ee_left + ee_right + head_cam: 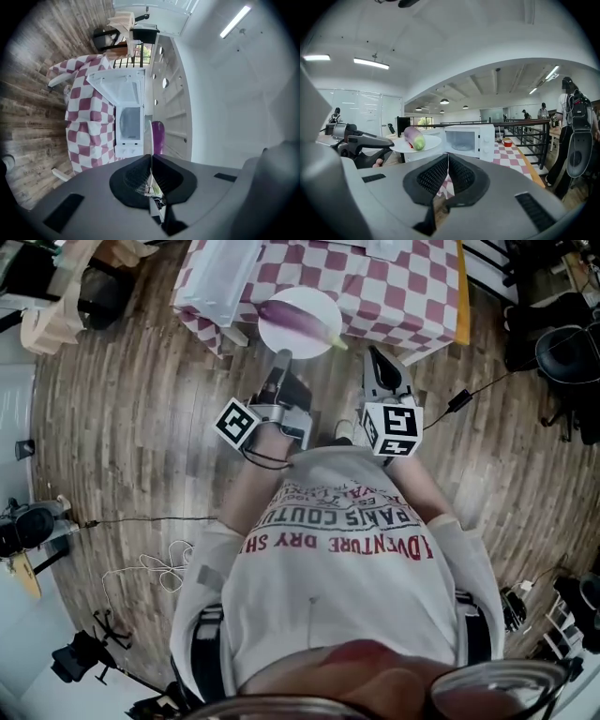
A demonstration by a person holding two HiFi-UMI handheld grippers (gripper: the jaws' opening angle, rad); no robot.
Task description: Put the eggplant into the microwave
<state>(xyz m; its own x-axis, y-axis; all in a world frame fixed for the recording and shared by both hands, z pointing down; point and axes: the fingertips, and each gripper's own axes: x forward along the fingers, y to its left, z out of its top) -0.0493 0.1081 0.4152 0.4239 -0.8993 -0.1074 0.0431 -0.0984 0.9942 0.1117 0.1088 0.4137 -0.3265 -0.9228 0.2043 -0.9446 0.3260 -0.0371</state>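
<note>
- The left tongs (283, 360) are clenched on the rim of a white plate (281, 332). The left gripper view shows this grip closely: the plate stands edge-on as a thin white line pinched between the two pads.
- The eggplant (298, 317) lies on that plate, purple with a green end. It is held in the air, just in front of the table's near edge.
- The right tongs (374, 355) are closed on nothing. In the right gripper view the jaws meet in a narrow seam with no object between them.
- Only the head view shows both tongs side by side, out in front of the person's chest above a wooden floor (122, 427).
- The right gripper view shows the left tongs from the side, with the plate level and the eggplant resting on top.
- The microwave (471, 138) shows clearly only in the two gripper views. It is white, its door is swung open, and it stands on the table (394, 287) with the red-and-white checked cloth.
- Only the right gripper view shows a small red bowl (507, 143) on the table beside the microwave, and people (572, 126) standing farther off.
</note>
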